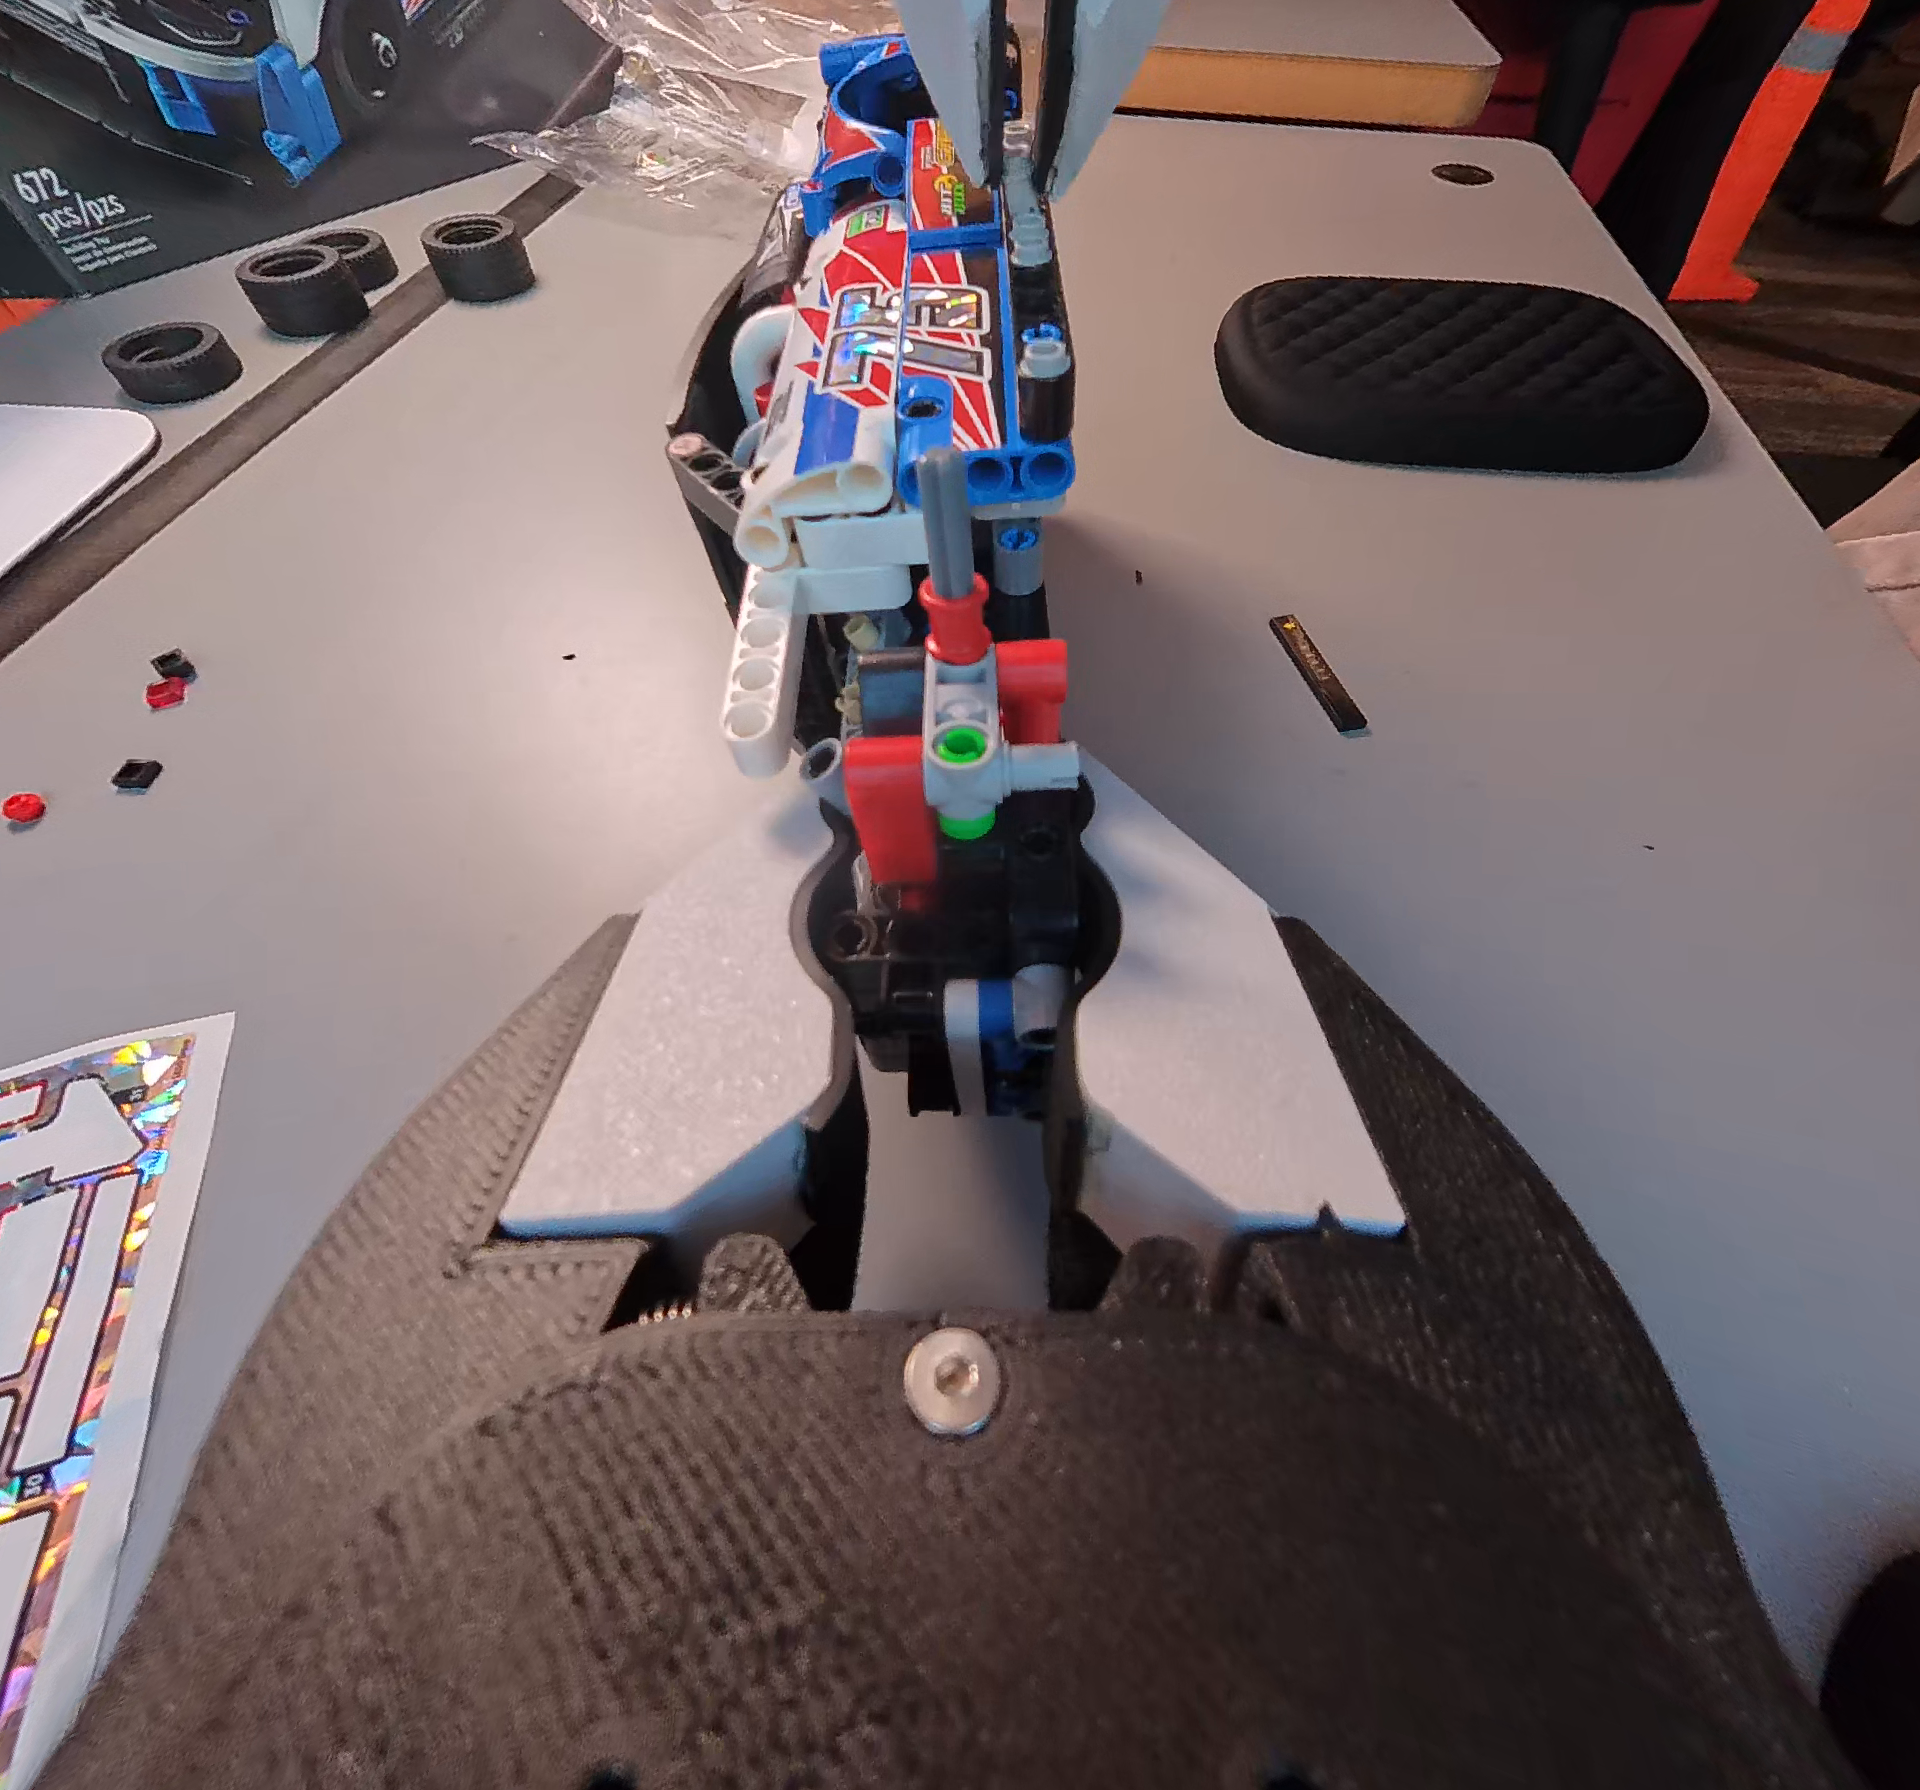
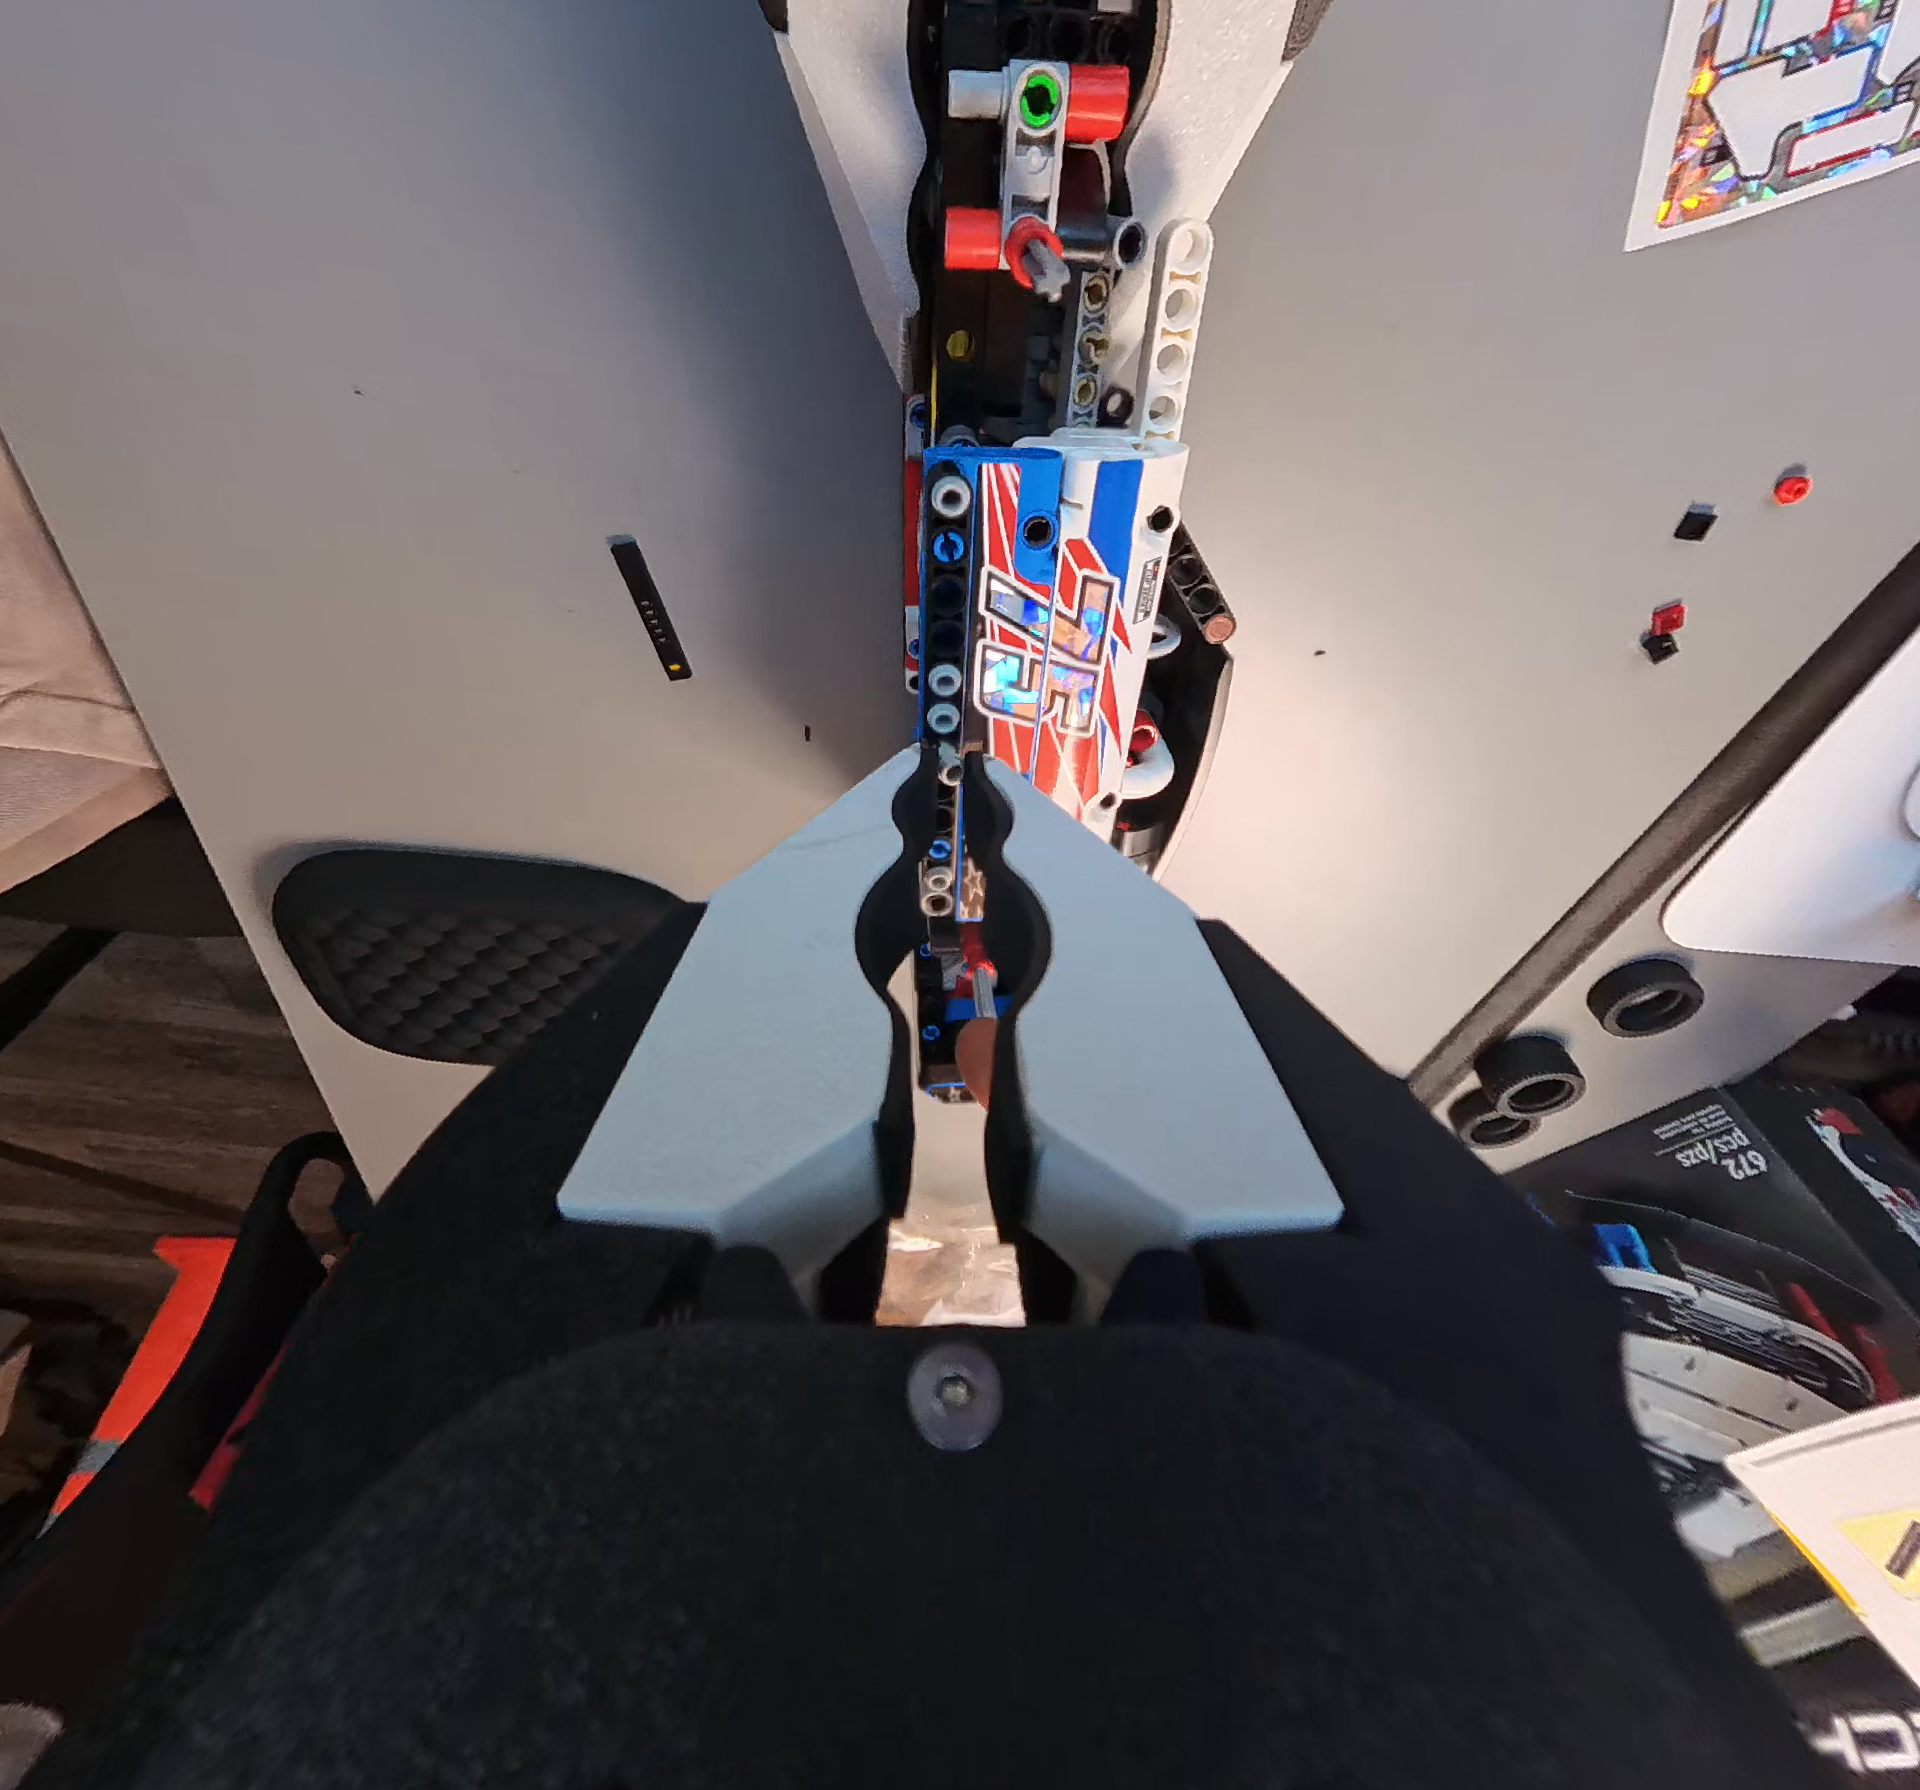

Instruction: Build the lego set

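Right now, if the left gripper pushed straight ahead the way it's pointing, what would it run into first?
The left gripper is already shut on the near end of the lego car, so nothing lies between. Pushed forward, the car would likely press into the right gripper, which clamps its far end.

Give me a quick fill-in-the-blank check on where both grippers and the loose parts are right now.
1. Both the left gripper and the right gripper are shut on the same ____ model car.
2. The model car is held at opposite ____ by the two grippers.
3. Loose black ____ lie on the table near the box.
4. A shiny ____ sheet lies flat on the table.

Missing words: lego; ends; tires; sticker
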{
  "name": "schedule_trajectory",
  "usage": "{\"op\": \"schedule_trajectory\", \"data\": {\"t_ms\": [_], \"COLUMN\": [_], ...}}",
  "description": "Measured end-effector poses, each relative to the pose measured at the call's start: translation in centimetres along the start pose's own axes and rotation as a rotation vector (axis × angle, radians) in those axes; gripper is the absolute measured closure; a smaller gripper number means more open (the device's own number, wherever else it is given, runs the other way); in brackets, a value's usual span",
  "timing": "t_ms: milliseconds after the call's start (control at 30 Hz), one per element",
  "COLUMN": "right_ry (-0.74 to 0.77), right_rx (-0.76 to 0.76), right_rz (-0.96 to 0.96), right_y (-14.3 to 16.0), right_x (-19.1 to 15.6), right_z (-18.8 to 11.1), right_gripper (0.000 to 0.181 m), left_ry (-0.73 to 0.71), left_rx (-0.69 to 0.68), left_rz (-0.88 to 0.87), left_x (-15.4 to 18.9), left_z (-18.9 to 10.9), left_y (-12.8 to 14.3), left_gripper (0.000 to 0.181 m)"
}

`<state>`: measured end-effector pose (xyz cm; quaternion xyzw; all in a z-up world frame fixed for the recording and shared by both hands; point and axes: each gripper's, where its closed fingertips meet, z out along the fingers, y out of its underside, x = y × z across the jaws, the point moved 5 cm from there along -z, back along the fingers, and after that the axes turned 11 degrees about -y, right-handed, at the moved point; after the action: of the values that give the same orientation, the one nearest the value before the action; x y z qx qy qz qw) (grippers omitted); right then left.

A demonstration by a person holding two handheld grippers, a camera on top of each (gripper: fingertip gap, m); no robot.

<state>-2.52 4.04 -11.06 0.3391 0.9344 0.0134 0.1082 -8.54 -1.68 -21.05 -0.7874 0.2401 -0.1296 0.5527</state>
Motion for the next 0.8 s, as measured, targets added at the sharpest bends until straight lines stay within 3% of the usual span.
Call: {"op": "schedule_trajectory", "data": {"t_ms": [233, 667, 800], "right_ry": [-0.005, 0.029, 0.052], "right_rx": [0.156, 0.157, 0.185], "right_rz": [0.019, -0.024, -0.037], "right_y": [0.69, 0.64, 0.83], "right_x": [-0.07, -0.07, -0.04], "right_z": [0.42, 0.37, 0.26], "right_gripper": [0.18, 0.179, 0.169], "left_ry": [-0.005, -0.003, 0.0], "left_rx": [-0.004, -0.004, -0.001], "left_rz": [0.006, -0.005, 0.001], "left_x": [0.02, -0.06, 0.02], "left_z": [0.06, -0.02, 0.01], "left_y": [-0.03, 0.02, 0.0], "left_gripper": [0.148, 0.148, 0.148]}}
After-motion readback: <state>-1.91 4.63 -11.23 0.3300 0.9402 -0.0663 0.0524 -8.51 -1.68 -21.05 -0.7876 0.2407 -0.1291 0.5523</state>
